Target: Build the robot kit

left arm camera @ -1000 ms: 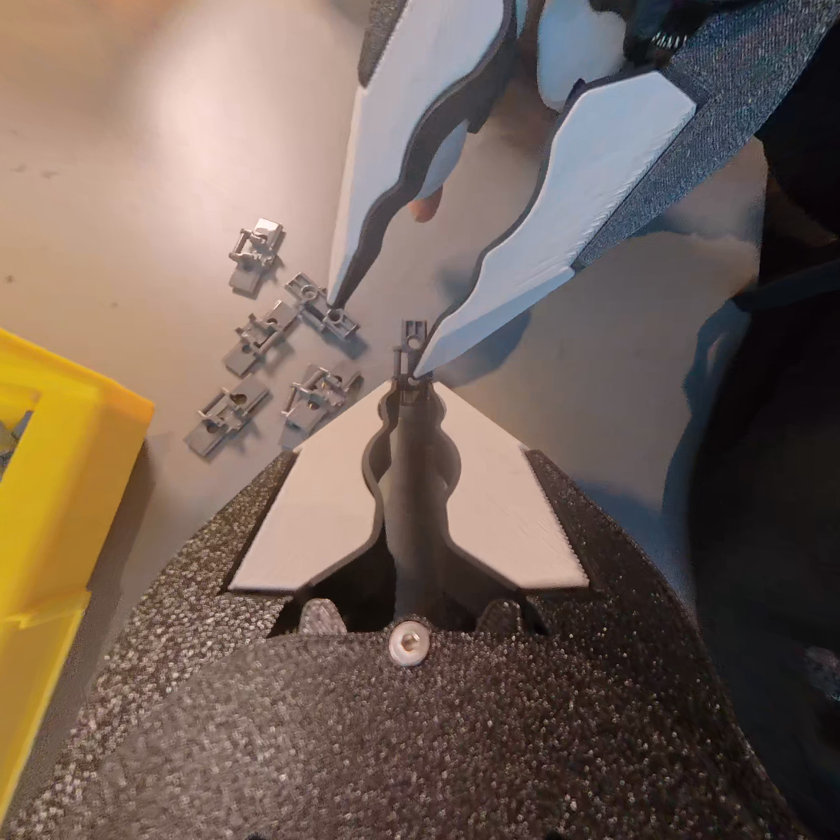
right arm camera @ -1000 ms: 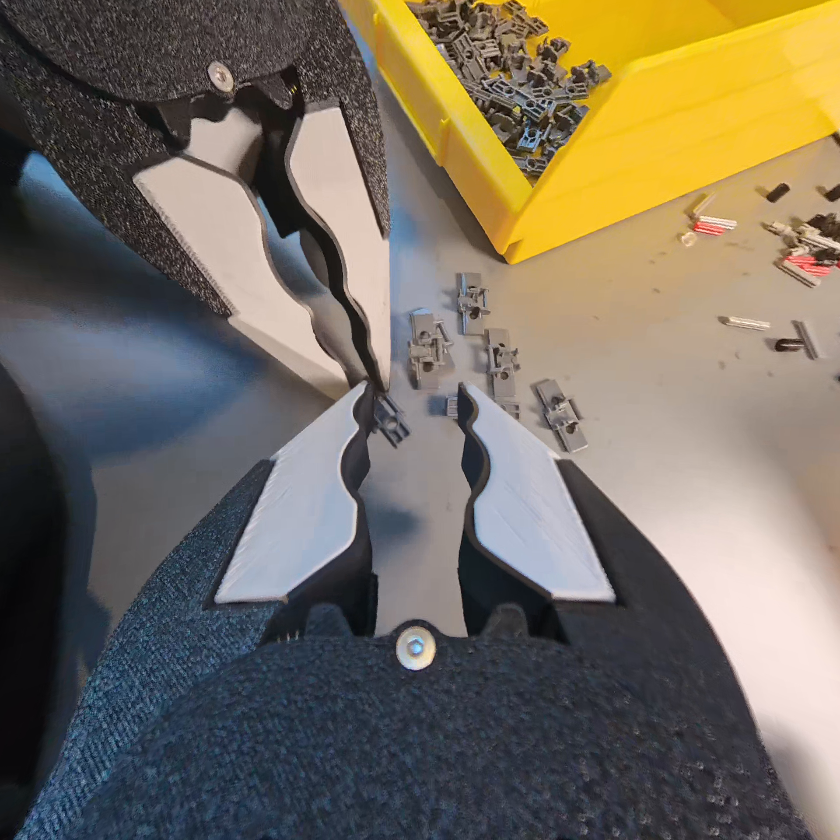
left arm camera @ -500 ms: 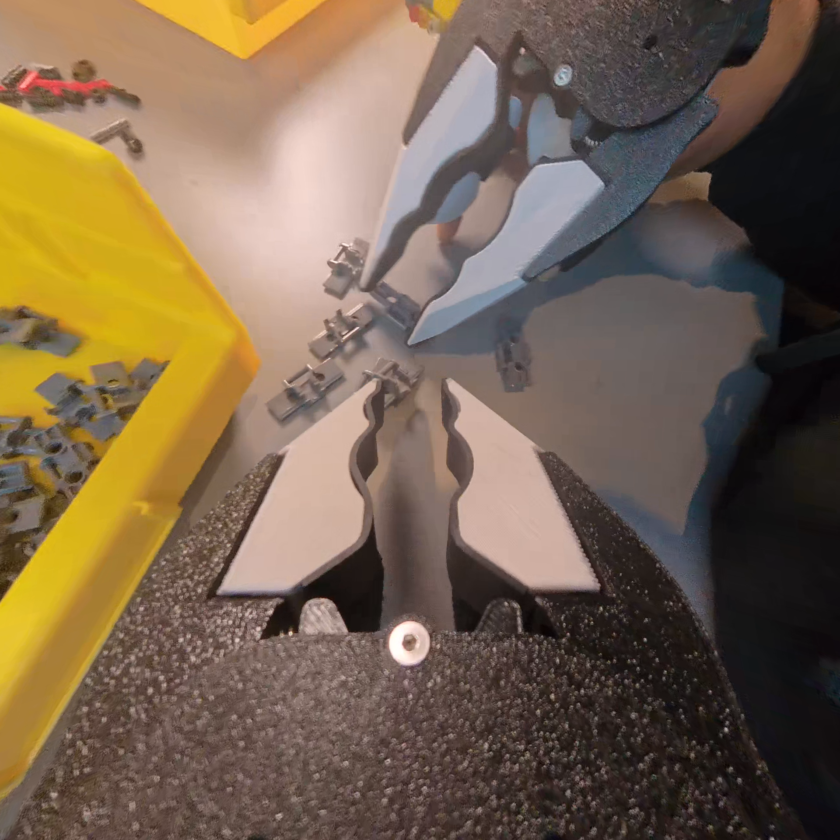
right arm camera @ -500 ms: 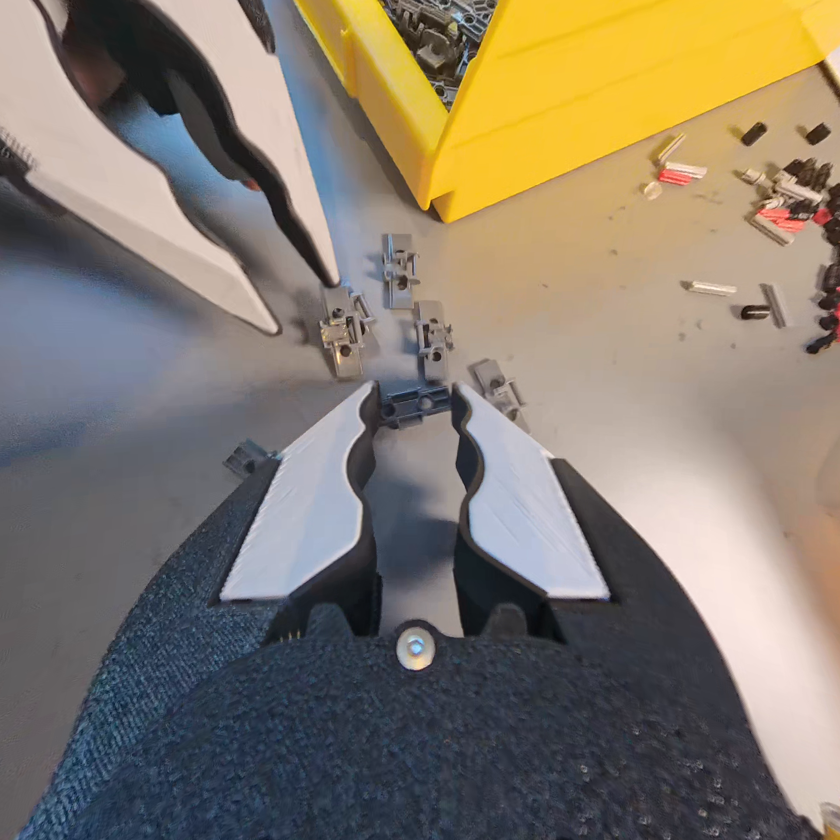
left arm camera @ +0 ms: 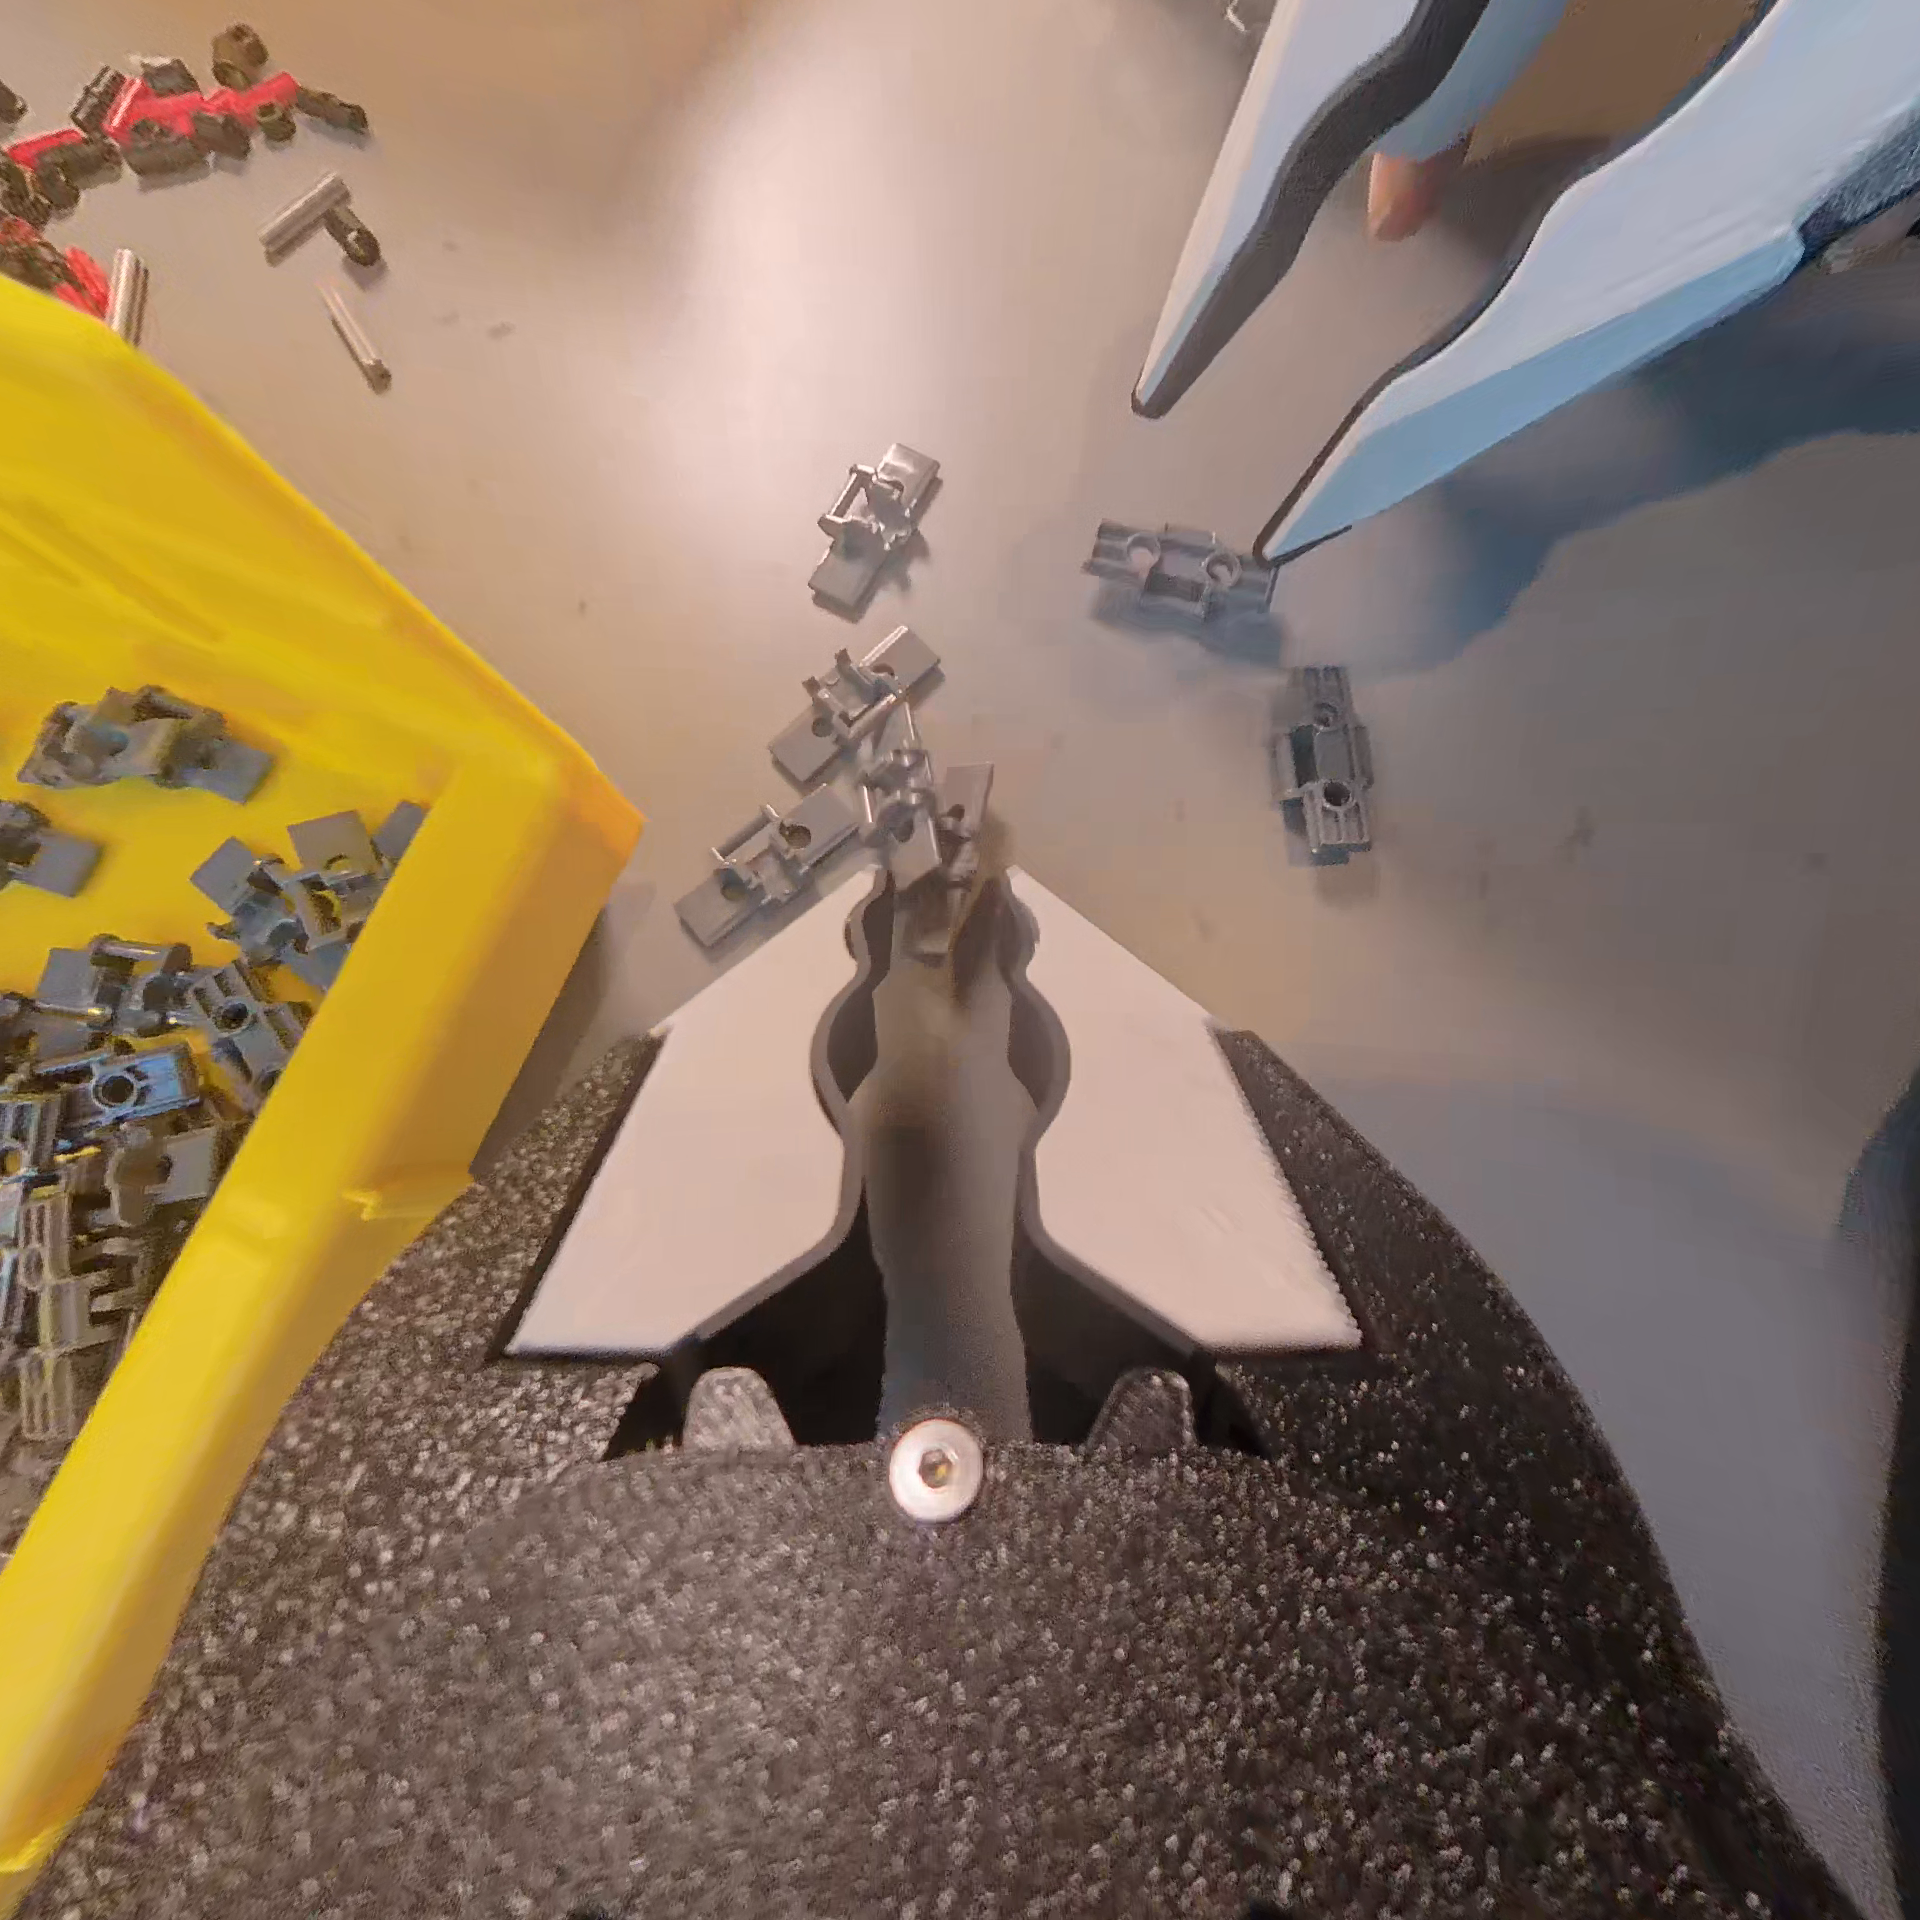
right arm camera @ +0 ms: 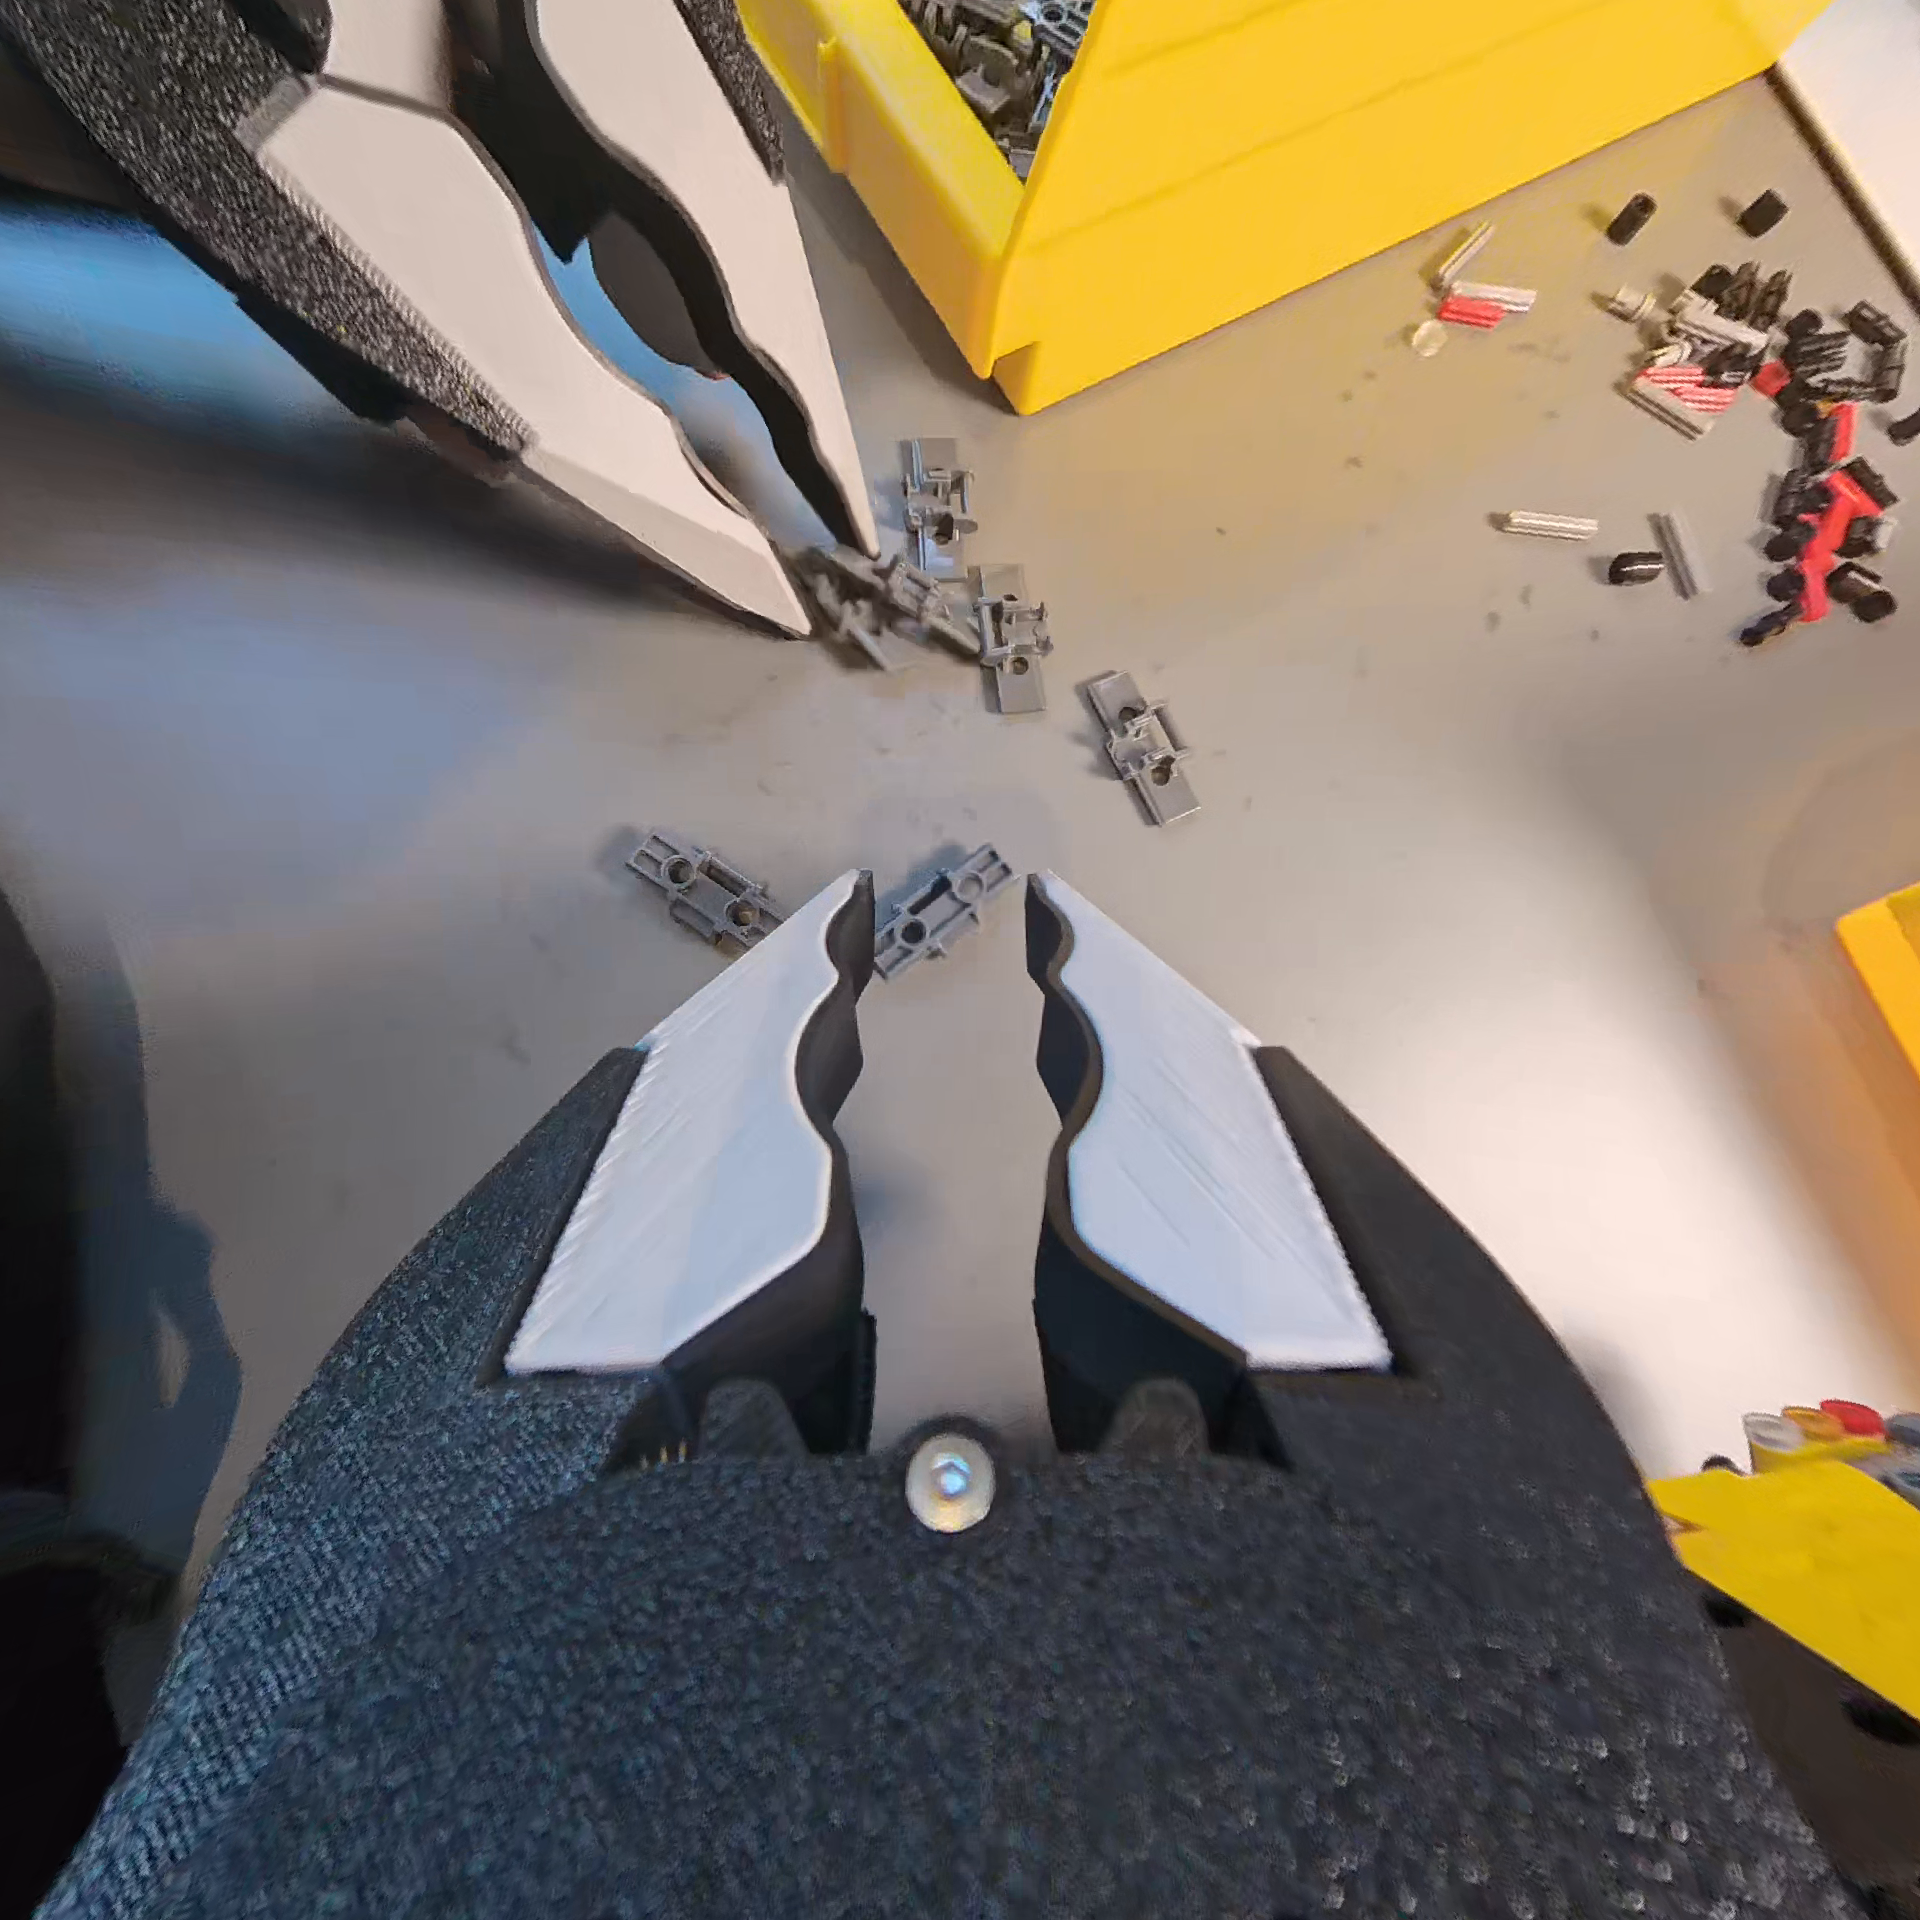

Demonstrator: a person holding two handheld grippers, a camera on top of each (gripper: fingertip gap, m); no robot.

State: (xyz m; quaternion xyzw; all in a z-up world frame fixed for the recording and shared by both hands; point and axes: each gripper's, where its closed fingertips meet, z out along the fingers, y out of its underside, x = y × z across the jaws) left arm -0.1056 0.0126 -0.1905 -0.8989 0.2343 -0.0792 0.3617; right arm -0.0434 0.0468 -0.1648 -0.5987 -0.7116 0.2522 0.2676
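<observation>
A smooth grey counter [left arm camera: 727, 312] with a dull sheen carries everything; at its left stands a glossy yellow bin [left arm camera: 260, 623], hard-walled and square-cornered, heaped with small grey clips [left arm camera: 135, 1039]; beyond it lies a scatter of red and black pieces [left arm camera: 156, 114]. Beside the bin's corner a loose row of flat grey assemblies [left arm camera: 873, 530] rests on the counter. The left gripper [left arm camera: 940, 883], grainy black with pale wavy-edged fingers, has its jaws pinched on a grey clip [left arm camera: 914, 821] at the row's near end. Further right, the right gripper [right arm camera: 945, 894], cloth-textured dark blue, has its jaws apart astride a ribbed grey connector [right arm camera: 940, 914] lying flat; one tip touches it; a second connector [right arm camera: 701, 899] lies just beside.
</observation>
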